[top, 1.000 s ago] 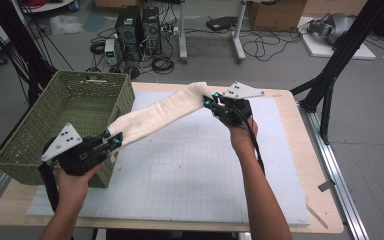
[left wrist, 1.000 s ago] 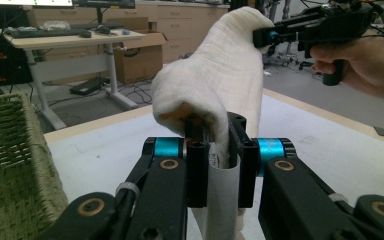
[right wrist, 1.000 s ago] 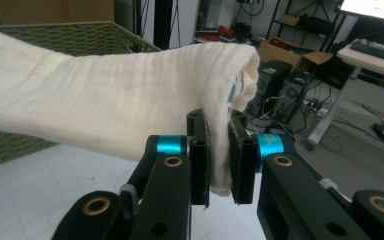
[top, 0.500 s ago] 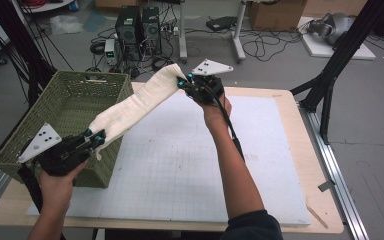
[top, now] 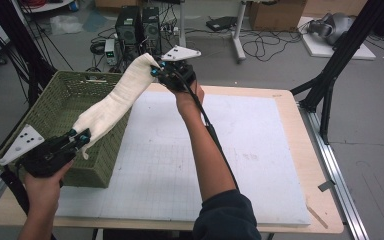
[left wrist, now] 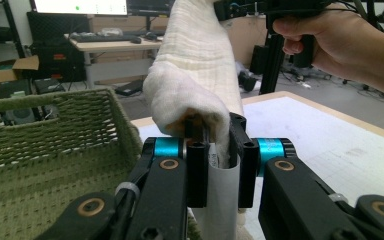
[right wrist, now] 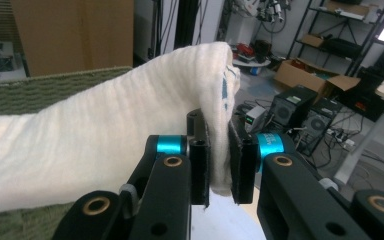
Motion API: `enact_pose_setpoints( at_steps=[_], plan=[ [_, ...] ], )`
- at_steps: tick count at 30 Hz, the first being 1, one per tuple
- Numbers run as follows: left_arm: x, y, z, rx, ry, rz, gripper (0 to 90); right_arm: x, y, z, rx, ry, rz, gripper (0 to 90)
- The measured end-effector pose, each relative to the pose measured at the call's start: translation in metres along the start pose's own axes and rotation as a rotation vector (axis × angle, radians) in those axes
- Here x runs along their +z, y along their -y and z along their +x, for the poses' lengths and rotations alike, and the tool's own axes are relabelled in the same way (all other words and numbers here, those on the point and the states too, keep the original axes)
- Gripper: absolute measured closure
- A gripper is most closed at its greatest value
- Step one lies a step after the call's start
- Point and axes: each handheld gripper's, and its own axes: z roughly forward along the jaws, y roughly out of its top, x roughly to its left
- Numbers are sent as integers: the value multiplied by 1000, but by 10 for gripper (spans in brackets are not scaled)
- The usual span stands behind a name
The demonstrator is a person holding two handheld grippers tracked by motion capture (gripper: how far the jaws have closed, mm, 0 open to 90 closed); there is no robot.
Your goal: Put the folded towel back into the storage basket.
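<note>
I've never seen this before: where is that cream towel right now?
In the high view the cream towel hangs in the air at the left, stretched between the left gripper and the right gripper, above the green wicker basket.

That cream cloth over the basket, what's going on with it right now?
A person holds the cream cloth stretched between two hand-held grippers. The left gripper is shut on the cloth's near end, beside the green woven basket. The right gripper is shut on the far end, raised above the basket's far corner. The cloth hangs in the air across the basket's right side, above the white mat on the table, and is not yet inside the basket.
</note>
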Motion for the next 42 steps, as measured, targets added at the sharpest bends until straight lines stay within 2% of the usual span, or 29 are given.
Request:
enact_pose_setpoints(
  at_steps=[4,7,11,15,27,35,37,39,42],
  plan=[
    [-6,0,5,-7,-19,-8,807,15,-6,6,11,-6,-15,817],
    [-12,1,8,-10,-38,-10,807,28,-10,11,19,-19,-7,818],
    [-18,2,13,-14,-62,-11,806,46,-18,20,9,-28,-12,818],
    [-25,3,19,-15,-87,-11,806,66,-23,30,3,-40,2,817],
    [-41,7,35,-67,-169,-20,805,121,-35,59,-20,-82,48,817],
    [-46,10,40,-80,-220,8,792,155,-36,77,-30,-116,88,815],
    [-46,11,40,-104,-240,15,711,162,-35,83,-30,-111,101,755],
    [-47,8,40,-119,-260,18,563,168,-32,87,-25,-84,118,546],
    [-48,1,35,-80,-288,1,419,170,-28,88,1,-92,146,462]
  ],
)
